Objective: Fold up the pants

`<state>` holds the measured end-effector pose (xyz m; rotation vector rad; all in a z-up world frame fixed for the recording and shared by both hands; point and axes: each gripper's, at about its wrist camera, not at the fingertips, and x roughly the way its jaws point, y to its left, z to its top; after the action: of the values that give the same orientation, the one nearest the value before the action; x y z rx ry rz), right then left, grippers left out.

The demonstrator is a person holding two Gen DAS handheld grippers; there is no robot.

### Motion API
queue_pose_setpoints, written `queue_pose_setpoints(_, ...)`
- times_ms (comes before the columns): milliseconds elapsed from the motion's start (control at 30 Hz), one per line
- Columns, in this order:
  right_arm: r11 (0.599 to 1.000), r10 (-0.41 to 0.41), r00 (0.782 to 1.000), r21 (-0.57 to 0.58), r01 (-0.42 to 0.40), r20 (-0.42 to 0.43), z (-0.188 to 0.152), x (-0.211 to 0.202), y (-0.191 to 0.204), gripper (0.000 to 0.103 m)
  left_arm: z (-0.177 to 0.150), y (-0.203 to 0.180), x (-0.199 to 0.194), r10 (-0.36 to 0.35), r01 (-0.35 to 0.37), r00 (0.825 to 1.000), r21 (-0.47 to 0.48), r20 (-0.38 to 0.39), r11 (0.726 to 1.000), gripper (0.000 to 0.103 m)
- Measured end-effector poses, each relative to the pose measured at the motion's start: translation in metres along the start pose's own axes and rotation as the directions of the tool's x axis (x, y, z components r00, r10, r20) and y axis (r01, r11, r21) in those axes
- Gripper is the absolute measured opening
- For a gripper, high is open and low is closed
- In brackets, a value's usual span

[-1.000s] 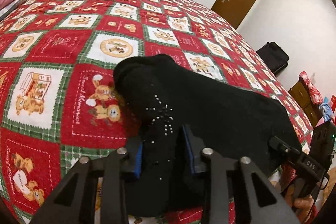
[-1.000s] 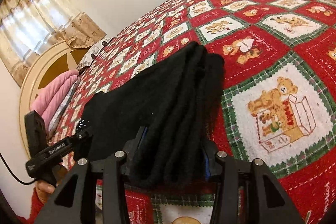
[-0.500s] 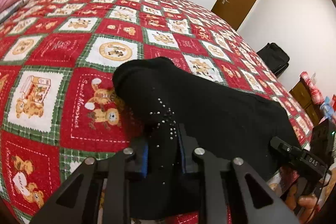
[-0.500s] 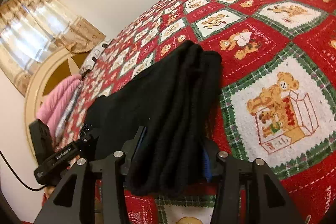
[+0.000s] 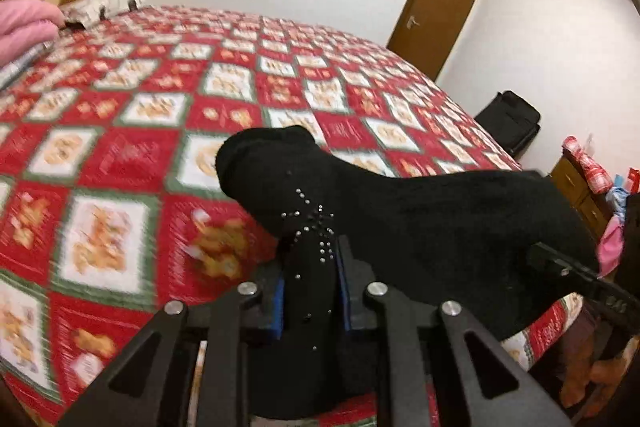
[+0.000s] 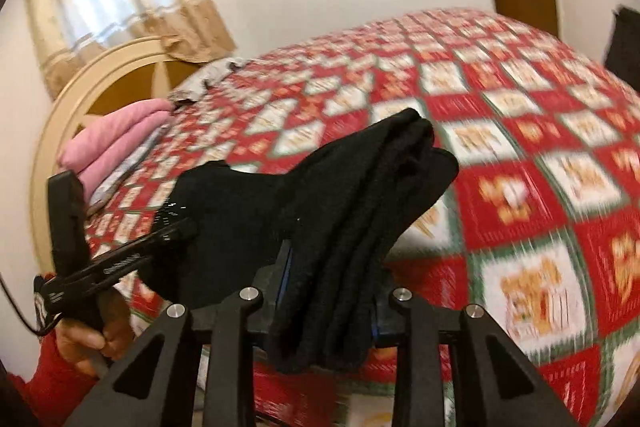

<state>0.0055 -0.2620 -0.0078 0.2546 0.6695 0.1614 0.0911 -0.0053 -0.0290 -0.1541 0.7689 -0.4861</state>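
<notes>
The black pants (image 5: 420,227) are held above the red teddy-bear quilt (image 5: 120,155), stretched between the two grippers. In the left wrist view, the left gripper (image 5: 310,291) is clamped on a bunched edge of the fabric at 6 o'clock, the blue-padded fingers (image 5: 277,303) being pressed against both sides of a fold studded with small silver beads (image 5: 316,227). From that grip the cloth is carried up toward 11 o'clock, where a rounded folded end is seen, and across toward 3 o'clock, where the other gripper's black body is partly seen at the frame edge.

In the right wrist view, the right gripper (image 6: 328,291) is closed on a thick, layered bundle of the pants (image 6: 360,195), which is draped over the jaws and hangs a little below them. The left gripper (image 6: 120,259) is seen at 8 o'clock, held by a hand (image 6: 86,339) in a red sleeve, with the fabric spanning between the two tools.

A brown door (image 5: 436,7) is seen at 1 o'clock in the left view, a black bag (image 5: 508,119) at 3 o'clock, and pink bedding (image 6: 116,143) beside the curved headboard (image 6: 80,87) at 9 o'clock in the right view. The quilt is blurred in both views.
</notes>
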Motion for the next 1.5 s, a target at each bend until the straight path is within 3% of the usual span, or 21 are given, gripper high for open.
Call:
queue_pose_setpoints(133, 0.992, 0.059, 0.998, -0.109, -0.056, 0.022, 0.028, 0.007, 0.039, 0.03, 0.021, 0.022, -0.025, 0.059, -0.059, 0.995, -0.004, 0.083, 0.998, 0.021)
queue_pose_setpoints(267, 0.973, 0.132, 0.991, -0.195, -0.124, 0.032, 0.058, 0.036, 0.075, 0.03, 0.04, 0.056, -0.045, 0.154, -0.15, 0.977, -0.038, 0.149, 0.988, 0.021)
queue_pose_setpoints(367, 0.949, 0.199, 0.98, -0.254, -0.187, 0.02, 0.08, 0.072, 0.107, 0.03, 0.053, 0.088, -0.056, 0.247, -0.236, 0.951, -0.078, 0.186, 0.969, 0.021)
queue_pose_setpoints(500, 0.911, 0.235, 0.972, -0.346, -0.224, -0.008, 0.102, 0.131, 0.149, 0.03, 0.067, 0.129, -0.057, 0.373, -0.355, 0.904, -0.119, 0.21, 0.927, 0.021)
queue_pose_setpoints(567, 0.896, 0.225, 0.974, -0.385, -0.22, -0.032, 0.109, 0.165, 0.166, 0.03, 0.071, 0.152, -0.047, 0.431, -0.412, 0.881, -0.135, 0.193, 0.901, 0.021)
queue_pose_setpoints(700, 0.89, 0.18, 0.978, -0.405, -0.207, -0.106, 0.113, 0.232, 0.178, 0.03, 0.065, 0.186, -0.019, 0.487, -0.468, 0.863, -0.154, 0.134, 0.87, 0.021)
queue_pose_setpoints(833, 0.895, 0.114, 0.974, -0.405, -0.185, -0.195, 0.098, 0.29, 0.175, 0.031, 0.047, 0.215, 0.021, 0.543, -0.534, 0.839, -0.152, 0.029, 0.832, 0.022)
queue_pose_setpoints(900, 0.899, 0.099, 0.974, -0.401, -0.175, -0.202, 0.089, 0.308, 0.167, 0.037, 0.039, 0.22, 0.025, 0.541, -0.532, 0.841, -0.154, 0.02, 0.833, 0.028)
queue_pose_setpoints(967, 0.915, 0.128, 0.969, -0.352, -0.198, -0.212, 0.09, 0.31, 0.157, 0.046, 0.035, 0.219, 0.024, 0.558, -0.546, 0.829, -0.149, 0.045, 0.824, 0.032)
queue_pose_setpoints(1000, 0.927, 0.137, 0.967, -0.317, -0.201, -0.213, 0.094, 0.311, 0.15, 0.058, 0.036, 0.218, 0.023, 0.557, -0.546, 0.829, -0.151, 0.044, 0.824, 0.035)
queue_pose_setpoints(1033, 0.936, 0.136, 0.966, -0.293, -0.198, -0.218, 0.095, 0.313, 0.145, 0.068, 0.036, 0.221, 0.023, 0.571, -0.559, 0.82, -0.159, 0.038, 0.814, 0.044)
queue_pose_setpoints(1100, 0.948, 0.173, 0.956, -0.224, -0.227, -0.236, 0.097, 0.317, 0.134, 0.069, 0.036, 0.223, 0.018, 0.606, -0.594, 0.795, -0.173, 0.028, 0.786, 0.075)
queue_pose_setpoints(1133, 0.949, 0.198, 0.952, -0.198, -0.247, -0.235, 0.099, 0.314, 0.131, 0.069, 0.035, 0.226, 0.014, 0.612, -0.598, 0.79, -0.187, 0.022, 0.779, 0.078)
queue_pose_setpoints(1233, 0.958, 0.232, 0.946, -0.117, -0.263, -0.228, 0.1, 0.297, 0.117, 0.069, 0.028, 0.233, -0.003, 0.596, -0.582, 0.803, -0.219, -0.007, 0.783, 0.081)
queue_pose_setpoints(1300, 0.966, 0.248, 0.953, -0.033, -0.257, -0.172, 0.098, 0.277, 0.103, 0.069, 0.02, 0.232, -0.02, 0.631, -0.616, 0.776, -0.22, -0.004, 0.756, 0.092)
queue_pose_setpoints(1367, 0.977, 0.206, 0.976, 0.067, -0.202, -0.064, 0.097, 0.247, 0.086, 0.069, 0.013, 0.226, -0.033, 0.67, -0.652, 0.742, -0.222, 0.011, 0.725, 0.093)
queue_pose_setpoints(1400, 0.983, 0.173, 0.985, 0.062, -0.171, -0.021, 0.096, 0.234, 0.086, 0.069, 0.01, 0.223, -0.037, 0.681, -0.662, 0.732, -0.221, 0.014, 0.716, 0.093)
queue_pose_setpoints(1467, 0.992, 0.121, 0.992, -0.04, -0.12, 0.023, 0.096, 0.216, 0.104, 0.043, 0.009, 0.217, -0.041, 0.69, -0.672, 0.724, -0.218, 0.007, 0.707, 0.092)
queue_pose_setpoints(1500, 0.985, 0.119, 0.992, -0.126, -0.114, 0.033, 0.094, 0.208, 0.12, 0.017, 0.009, 0.209, -0.043, 0.688, -0.67, 0.725, -0.213, 0.013, 0.711, 0.092)
